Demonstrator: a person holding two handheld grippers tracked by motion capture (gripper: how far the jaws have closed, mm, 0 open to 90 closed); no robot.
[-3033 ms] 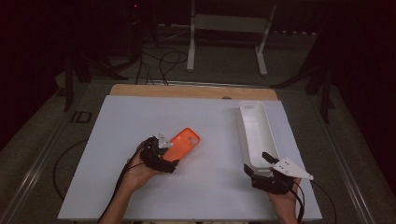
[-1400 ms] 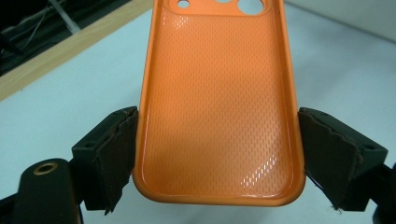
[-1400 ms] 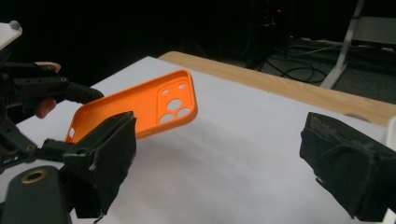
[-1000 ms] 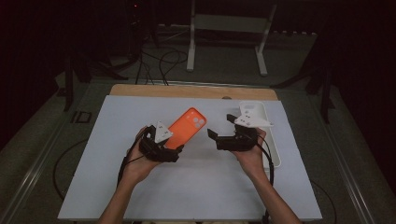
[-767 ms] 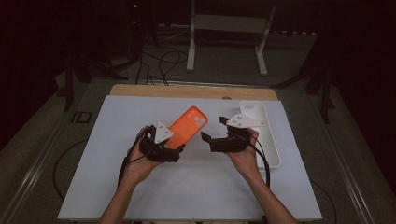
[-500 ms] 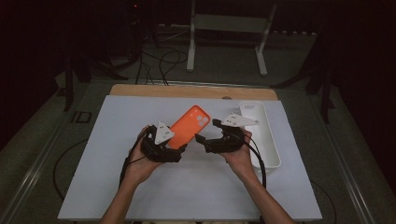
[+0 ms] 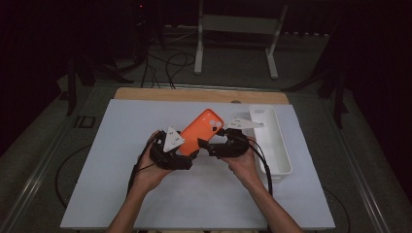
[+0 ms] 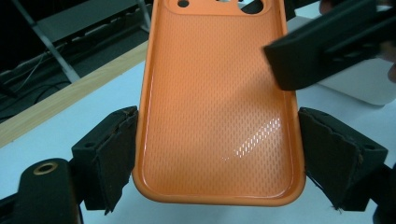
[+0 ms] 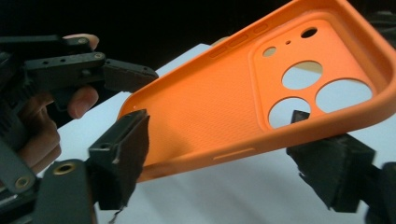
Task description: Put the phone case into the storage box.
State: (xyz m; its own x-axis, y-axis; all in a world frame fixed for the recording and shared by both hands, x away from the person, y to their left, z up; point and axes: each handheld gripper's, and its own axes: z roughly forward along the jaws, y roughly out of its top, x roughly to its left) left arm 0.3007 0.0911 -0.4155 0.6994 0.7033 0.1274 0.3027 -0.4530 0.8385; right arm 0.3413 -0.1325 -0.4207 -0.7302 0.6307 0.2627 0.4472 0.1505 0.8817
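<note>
I'm clamping the orange phone case (image 7: pixel 200 131) by its bottom end in my left gripper (image 7: pixel 187 156), lifted above the white mat (image 7: pixel 121 141); its long axis is tilting up and away. My right gripper (image 7: pixel 208 146) is reaching in from the right, jaws spread wide around the case's near long edge, not gripping yet.

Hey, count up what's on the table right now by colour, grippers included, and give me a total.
Orange: 1, the phone case
White: 1, the tray
Black: 2, the left gripper and the right gripper
Total: 4

Black grippers (image 7: pixel 197 153), seemingly grey-plated
</note>
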